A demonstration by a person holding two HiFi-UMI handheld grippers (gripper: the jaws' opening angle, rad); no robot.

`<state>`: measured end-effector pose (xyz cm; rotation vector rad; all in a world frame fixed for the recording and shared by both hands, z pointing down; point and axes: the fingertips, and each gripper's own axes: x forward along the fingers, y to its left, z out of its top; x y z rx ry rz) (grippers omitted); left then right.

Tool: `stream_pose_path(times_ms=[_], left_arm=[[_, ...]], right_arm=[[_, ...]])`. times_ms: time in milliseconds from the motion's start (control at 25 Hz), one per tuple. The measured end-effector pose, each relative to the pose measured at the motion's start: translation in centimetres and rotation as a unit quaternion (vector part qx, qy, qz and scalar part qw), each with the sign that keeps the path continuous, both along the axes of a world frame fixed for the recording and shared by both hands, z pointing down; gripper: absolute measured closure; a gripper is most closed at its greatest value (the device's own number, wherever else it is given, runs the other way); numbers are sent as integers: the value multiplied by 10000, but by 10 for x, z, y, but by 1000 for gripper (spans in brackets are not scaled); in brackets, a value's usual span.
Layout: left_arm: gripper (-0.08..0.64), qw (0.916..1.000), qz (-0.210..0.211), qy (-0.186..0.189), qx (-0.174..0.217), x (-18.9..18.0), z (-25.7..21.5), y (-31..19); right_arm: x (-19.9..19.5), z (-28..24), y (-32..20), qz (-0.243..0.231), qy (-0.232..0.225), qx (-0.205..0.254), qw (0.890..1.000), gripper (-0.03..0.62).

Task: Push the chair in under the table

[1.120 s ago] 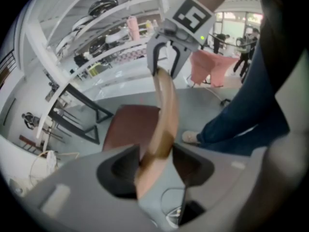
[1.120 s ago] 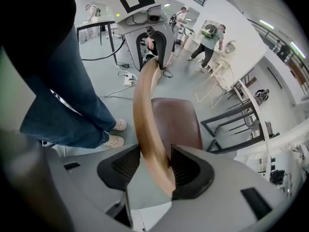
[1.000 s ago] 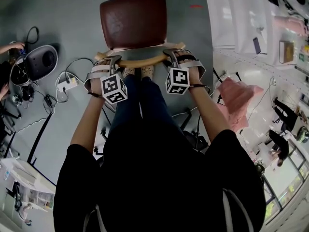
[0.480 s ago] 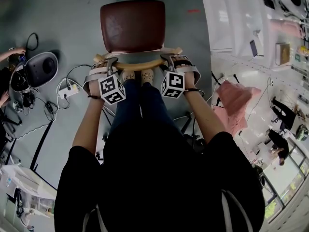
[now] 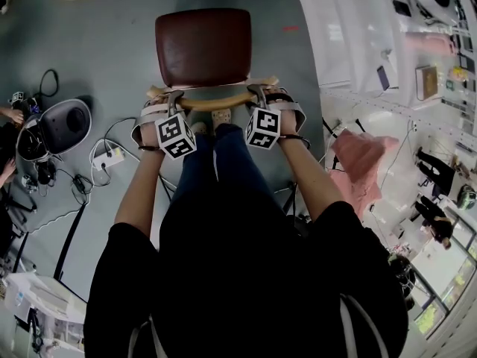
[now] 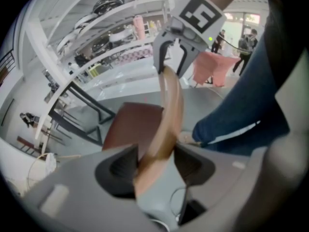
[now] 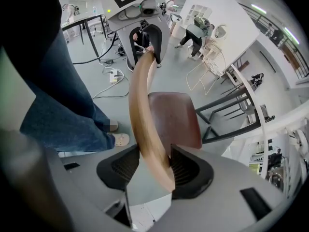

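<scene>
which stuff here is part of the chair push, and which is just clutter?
Job:
- chair
- its curved wooden backrest
- left claw and right claw, both clamped on that backrest
- white table

Clutter:
- power strip on the floor
- pink cloth
- grey round unit

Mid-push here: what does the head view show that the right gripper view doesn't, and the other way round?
Head view only: the person's forearms, the right gripper's marker cube, and a pink cloth off to the right. Right gripper view only: its jaws closed on the rail, and dark table legs beyond the seat. Both: the curved wooden rail, the brown seat, and the left gripper at the rail's other end.
</scene>
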<state>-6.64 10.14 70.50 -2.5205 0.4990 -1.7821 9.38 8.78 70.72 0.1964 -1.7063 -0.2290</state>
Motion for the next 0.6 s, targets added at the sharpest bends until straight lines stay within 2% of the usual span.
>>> stream_pose_path(times_ms=[600], left_arm=[[318,9999,-73,-130,-30,-5,1,-87]], right_arm=[[-4,0,-86,1,-30,24,10000,408]])
